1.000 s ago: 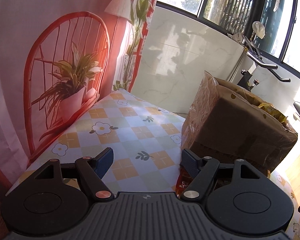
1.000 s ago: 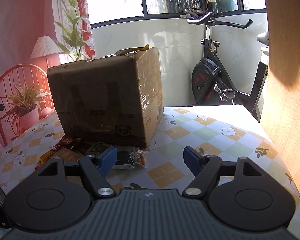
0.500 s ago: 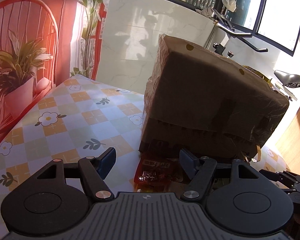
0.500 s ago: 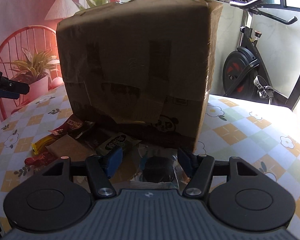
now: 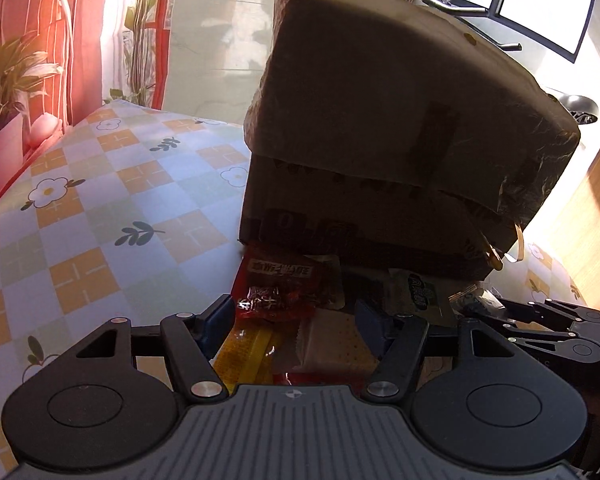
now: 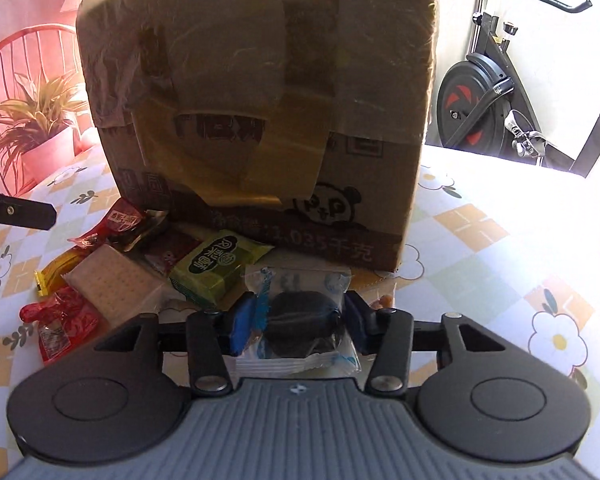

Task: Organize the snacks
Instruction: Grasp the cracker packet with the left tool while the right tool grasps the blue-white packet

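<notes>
Several snack packets lie on the table in front of a taped cardboard box point(image 6: 260, 100), also in the left wrist view point(image 5: 400, 140). My right gripper point(image 6: 296, 320) has its jaws close around a clear packet with a dark cookie point(image 6: 300, 320); whether the pads press it, I cannot tell. Beside it lie a green packet point(image 6: 216, 268), a cracker packet point(image 6: 112, 280), a yellow packet point(image 6: 56, 272) and red packets point(image 6: 64, 320). My left gripper point(image 5: 294, 320) is open over a red packet point(image 5: 284, 288), the cracker packet point(image 5: 332, 344) and the yellow packet point(image 5: 244, 348).
The table has a flowered checked cloth point(image 5: 100, 220). A pink wall print with a plant point(image 6: 32, 120) is on the left. An exercise bike point(image 6: 492, 100) stands behind the table on the right. The right gripper's body shows in the left wrist view point(image 5: 548, 328).
Both grippers have moved forward and down to the snacks by the box. The right jaws have narrowed around the dark cookie packet. The left stays open.
</notes>
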Available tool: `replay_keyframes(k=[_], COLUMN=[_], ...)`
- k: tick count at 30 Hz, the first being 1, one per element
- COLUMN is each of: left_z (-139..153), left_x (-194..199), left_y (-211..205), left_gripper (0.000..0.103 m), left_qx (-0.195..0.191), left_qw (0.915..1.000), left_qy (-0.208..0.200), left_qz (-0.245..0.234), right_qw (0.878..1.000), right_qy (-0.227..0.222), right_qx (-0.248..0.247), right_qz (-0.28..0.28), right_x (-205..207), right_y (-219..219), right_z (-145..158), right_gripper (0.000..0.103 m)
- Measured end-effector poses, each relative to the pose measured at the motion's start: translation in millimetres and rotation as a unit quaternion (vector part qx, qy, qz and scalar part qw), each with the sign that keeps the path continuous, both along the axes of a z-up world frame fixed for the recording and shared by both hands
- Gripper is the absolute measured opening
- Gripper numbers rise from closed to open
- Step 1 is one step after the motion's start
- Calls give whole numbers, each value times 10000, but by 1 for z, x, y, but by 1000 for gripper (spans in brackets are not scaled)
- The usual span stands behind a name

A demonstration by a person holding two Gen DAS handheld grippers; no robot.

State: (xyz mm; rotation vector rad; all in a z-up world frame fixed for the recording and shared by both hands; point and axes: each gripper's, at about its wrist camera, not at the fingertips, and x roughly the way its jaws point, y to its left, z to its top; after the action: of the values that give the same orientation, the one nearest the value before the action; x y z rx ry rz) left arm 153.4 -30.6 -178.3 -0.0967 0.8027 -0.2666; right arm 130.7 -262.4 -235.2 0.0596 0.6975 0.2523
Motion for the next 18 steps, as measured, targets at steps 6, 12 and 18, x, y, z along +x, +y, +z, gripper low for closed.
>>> replay_keyframes(k=[6,12,18], left_z=[-17,-22,-16], left_x=[-4,0,24], left_y=[-12,-14,-29], left_gripper=[66,60,60], left_qx=[-139,-97,-205], left_qw=[9988,9982,9970], left_qy=[417,561,453], left_qz=[-227,-188,-601], right_qw=[9999,9999,9998], right_qy=[-157,-144,-129], right_qx=[-64,-11,56], right_qz=[-9,-44,-109], right_x=[-18,-22,-25], right_y=[5,2,-1], right_z=[8,7,4], right_gripper=[48,48,48])
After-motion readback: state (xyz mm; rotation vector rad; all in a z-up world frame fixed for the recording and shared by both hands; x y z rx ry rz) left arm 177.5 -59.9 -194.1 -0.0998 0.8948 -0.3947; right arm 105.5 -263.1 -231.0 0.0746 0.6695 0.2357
